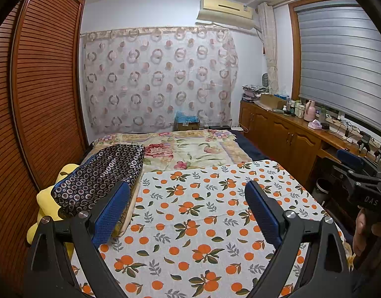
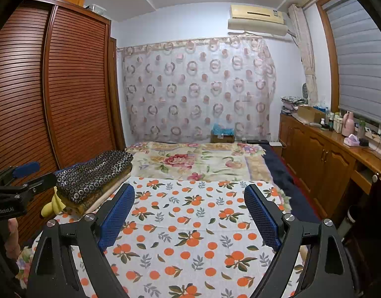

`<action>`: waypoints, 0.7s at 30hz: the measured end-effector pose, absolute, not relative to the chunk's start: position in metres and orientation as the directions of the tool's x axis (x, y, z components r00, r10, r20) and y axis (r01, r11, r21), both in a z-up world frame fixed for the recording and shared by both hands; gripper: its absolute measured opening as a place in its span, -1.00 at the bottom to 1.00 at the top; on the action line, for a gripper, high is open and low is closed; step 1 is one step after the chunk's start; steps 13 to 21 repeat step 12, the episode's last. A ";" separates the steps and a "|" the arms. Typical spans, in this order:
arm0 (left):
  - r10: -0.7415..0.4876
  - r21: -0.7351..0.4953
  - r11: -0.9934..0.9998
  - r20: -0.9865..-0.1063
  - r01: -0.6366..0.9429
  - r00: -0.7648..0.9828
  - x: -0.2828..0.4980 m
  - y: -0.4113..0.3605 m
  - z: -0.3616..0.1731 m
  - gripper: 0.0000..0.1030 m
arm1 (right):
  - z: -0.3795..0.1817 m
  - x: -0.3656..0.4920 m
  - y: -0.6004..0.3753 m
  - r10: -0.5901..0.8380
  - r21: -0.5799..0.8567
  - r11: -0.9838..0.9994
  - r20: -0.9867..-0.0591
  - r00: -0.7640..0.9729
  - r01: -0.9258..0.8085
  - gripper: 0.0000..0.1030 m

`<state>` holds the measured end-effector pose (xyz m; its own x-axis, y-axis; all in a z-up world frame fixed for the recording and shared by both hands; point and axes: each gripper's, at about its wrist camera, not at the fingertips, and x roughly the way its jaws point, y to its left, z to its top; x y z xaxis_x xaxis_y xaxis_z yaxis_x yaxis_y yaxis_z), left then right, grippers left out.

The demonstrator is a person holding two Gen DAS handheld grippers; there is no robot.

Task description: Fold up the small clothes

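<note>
A white cloth printed with oranges and leaves [image 1: 203, 218] lies spread flat on the bed; it also shows in the right wrist view [image 2: 190, 226]. My left gripper [image 1: 188, 191] is open and empty, held above the cloth's near part. My right gripper [image 2: 189, 193] is open and empty, also above the cloth. The right gripper shows at the right edge of the left wrist view [image 1: 364, 181], and the left gripper at the left edge of the right wrist view [image 2: 19, 181]. No small garment is visible apart from this cloth.
A dark circle-patterned folded pile [image 1: 98, 173] lies on the bed's left side over a yellow plush [image 1: 45, 198]. A floral bedspread [image 1: 190, 149] covers the far bed. A wooden wardrobe [image 1: 41, 99] stands left, and a cluttered wooden counter [image 1: 302, 129] right.
</note>
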<state>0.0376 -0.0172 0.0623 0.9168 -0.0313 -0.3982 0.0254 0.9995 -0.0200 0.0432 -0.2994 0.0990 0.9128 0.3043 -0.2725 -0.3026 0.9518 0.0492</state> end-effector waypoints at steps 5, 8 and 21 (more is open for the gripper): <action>-0.032 -0.020 0.999 -0.398 0.026 0.917 0.037 -0.018 0.062 0.83 | 0.100 0.045 -0.300 0.305 0.048 0.952 -0.273 0.913 -0.303 0.76; -0.032 -0.021 0.999 -0.398 0.026 0.917 0.037 -0.018 0.062 0.83 | 0.099 0.044 -0.300 0.304 0.048 0.952 -0.272 0.913 -0.303 0.76; -0.031 -0.020 0.999 -0.399 0.025 0.916 0.037 -0.017 0.062 0.83 | 0.099 0.044 -0.300 0.304 0.048 0.952 -0.273 0.913 -0.302 0.76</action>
